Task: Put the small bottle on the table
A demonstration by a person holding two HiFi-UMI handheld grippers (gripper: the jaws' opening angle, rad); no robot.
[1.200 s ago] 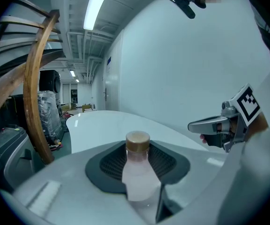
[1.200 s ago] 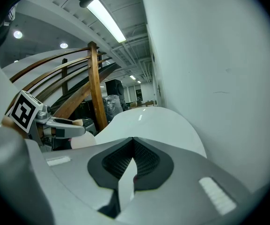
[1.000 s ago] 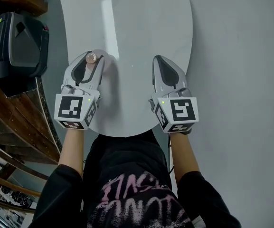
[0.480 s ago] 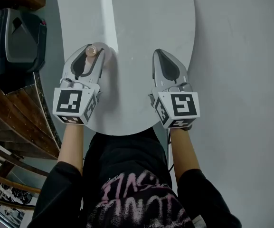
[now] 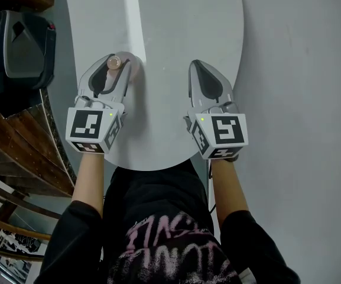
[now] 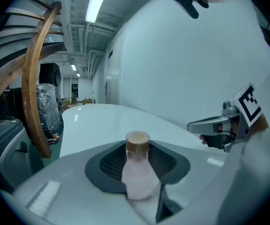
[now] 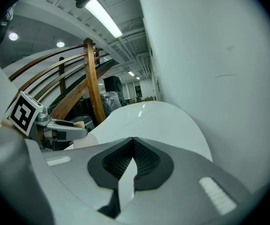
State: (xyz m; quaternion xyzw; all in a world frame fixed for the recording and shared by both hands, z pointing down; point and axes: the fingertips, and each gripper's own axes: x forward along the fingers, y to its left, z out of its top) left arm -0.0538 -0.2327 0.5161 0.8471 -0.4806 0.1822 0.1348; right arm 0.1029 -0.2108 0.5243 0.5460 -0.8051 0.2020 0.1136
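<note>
We see the small bottle, pale pink with a brown cap, upright between the jaws of the left gripper, which clamp its body. The white round surface spreads below and ahead of those jaws; we cannot tell whether the bottle's base touches it. The right gripper has its jaws pressed together on nothing, above the same surface.

left gripper: fingers clamped on small bottle | right gripper: fingers together | forearms parallel
</note>
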